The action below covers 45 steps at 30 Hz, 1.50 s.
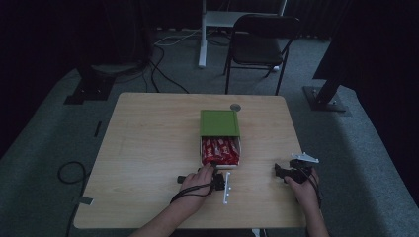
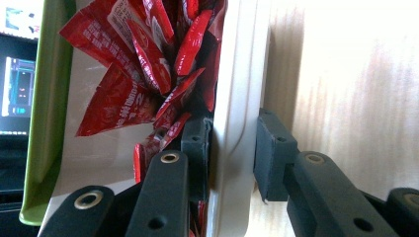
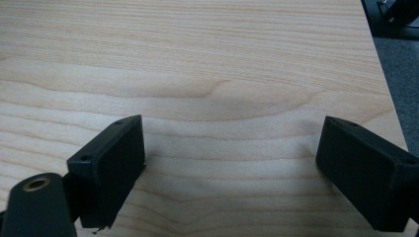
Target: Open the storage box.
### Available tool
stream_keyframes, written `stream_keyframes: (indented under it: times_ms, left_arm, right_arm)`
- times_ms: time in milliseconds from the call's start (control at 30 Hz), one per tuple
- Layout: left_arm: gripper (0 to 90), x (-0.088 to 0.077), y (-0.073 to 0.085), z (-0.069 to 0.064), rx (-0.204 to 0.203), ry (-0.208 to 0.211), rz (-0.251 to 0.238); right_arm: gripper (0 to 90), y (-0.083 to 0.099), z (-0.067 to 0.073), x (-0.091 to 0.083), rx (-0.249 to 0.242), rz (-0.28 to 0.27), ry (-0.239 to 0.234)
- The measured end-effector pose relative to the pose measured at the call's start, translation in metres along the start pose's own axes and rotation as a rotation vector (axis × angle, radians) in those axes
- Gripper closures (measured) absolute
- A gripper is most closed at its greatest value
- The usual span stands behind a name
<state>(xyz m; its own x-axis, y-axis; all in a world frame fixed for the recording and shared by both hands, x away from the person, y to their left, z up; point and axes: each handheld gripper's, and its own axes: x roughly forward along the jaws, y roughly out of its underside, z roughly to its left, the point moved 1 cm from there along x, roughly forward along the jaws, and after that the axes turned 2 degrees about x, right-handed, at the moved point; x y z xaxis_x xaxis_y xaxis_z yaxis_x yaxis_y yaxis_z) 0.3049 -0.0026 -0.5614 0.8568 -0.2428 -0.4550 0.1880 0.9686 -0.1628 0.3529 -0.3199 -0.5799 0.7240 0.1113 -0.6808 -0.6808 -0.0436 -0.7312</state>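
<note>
The left hand [image 1: 197,180] reaches forward across the wooden table [image 1: 148,148], forearm coming in from the near edge at a slant, and carries the left gripper [image 1: 213,170] right up to the near end of the white box [image 1: 220,164]. In the left gripper view the jaws straddle the white box's wall [image 2: 236,123]: one pad sits inside among the packets, the other outside over the bare wood, and both are clamped on that wall. Inside lie the red sachets [image 1: 220,150], a crumpled pile with white print on them, too small and creased to read. The green lid [image 1: 219,122] covers the far half of the white box, leaving the sachets at the near half exposed; the box sits at the middle of the table, a little toward the person.

Over on the other side, the right hand [image 1: 304,187] rests low near the table's right edge, well apart from the box, with the right gripper [image 1: 280,172] pointing left. Its jaws stand wide apart over bare wood, nothing between them.
</note>
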Motion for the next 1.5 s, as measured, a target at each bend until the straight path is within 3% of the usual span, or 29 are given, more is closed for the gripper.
stream_keyframes:
  times_ms: [767,1500]
  left_arm:
    - [71.0,-0.025,-0.004,-0.017,-0.003,0.034,-0.015]
    - [68.7,-0.04,-0.005,-0.024,-0.047,0.057,-0.042]
  right_arm:
    - [10.8,0.0,0.0,0.0,-0.001,-0.001,0.0]
    - [10.8,0.0,0.0,0.0,0.0,-0.001,0.0]
